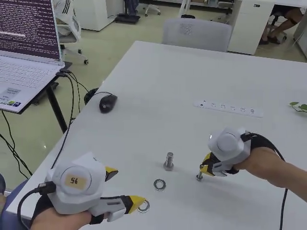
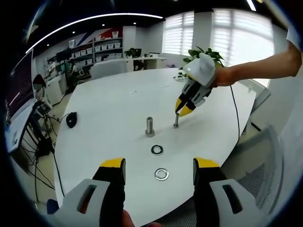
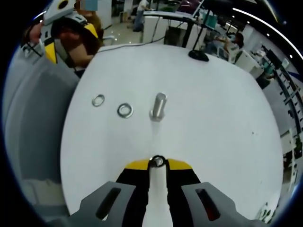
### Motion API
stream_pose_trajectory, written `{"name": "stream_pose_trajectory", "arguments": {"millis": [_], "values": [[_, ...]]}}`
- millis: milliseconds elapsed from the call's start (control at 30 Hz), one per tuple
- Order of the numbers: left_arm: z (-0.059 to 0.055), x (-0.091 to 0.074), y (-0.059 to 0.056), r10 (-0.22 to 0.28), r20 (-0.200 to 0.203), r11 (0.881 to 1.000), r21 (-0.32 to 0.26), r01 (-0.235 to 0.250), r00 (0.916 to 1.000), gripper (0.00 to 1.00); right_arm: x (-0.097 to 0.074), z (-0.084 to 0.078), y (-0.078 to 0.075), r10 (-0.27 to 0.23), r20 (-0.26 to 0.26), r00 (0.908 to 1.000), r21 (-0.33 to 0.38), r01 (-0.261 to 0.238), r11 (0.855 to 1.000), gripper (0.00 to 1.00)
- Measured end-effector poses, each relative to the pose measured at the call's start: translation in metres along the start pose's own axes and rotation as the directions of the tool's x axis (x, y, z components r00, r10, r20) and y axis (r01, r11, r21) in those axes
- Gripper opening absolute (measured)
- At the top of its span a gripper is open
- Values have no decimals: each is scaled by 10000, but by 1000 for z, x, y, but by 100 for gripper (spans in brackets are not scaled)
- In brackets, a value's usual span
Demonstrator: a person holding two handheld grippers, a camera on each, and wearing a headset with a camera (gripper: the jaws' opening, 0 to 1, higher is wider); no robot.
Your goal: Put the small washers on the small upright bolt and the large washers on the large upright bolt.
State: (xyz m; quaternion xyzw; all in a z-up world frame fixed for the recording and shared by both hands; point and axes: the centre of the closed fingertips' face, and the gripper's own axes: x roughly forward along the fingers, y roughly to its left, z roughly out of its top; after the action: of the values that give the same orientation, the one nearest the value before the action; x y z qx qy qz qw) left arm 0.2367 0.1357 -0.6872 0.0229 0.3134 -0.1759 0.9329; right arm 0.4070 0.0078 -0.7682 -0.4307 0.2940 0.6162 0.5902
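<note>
Right gripper [image 3: 157,164] jaws clamped on small washer [image 3: 157,161], by small bolt [image 1: 199,176] at lower right | left gripper [image 2: 160,163] jaws apart, large washer [image 2: 161,174] on bench [image 1: 192,81] between them | risk: we release off-centre, washer misses the thread and rolls away.

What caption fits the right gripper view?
Right gripper pinches a small washer in its jaws; large bolt and two washers ahead on the table.

Right claw [image 3: 157,165] grips object [image 3: 157,161] (too small to identify); laptop [image 1: 24,57] cut by left edge.
</note>
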Motion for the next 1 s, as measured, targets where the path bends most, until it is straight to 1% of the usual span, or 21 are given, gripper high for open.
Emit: {"name": "stream_pose_trajectory", "arguments": {"millis": [233,600,733,867,1000], "values": [[0,-1,1,23,-8,10000,-20,-23,10000,57,6,-5,2,144,-293,9995,-62,-146,9999,13],[-4,-2,2,59,-50,10000,-75,-60,10000,57,24,-18,2,406,-713,9966,-14,-408,9992,13],[-6,-2,2,65,-83,9999,-89,-65,9999,57,30,-20,4,424,-873,9953,-163,-440,9989,13],[-5,-2,2,59,-93,10000,-78,-60,9999,57,36,-24,3,461,-935,9946,-113,-473,9988,13],[-4,-1,2,46,-75,10000,-56,-47,10000,57,35,-24,5,465,-923,9946,-90,-476,9988,14]]}}
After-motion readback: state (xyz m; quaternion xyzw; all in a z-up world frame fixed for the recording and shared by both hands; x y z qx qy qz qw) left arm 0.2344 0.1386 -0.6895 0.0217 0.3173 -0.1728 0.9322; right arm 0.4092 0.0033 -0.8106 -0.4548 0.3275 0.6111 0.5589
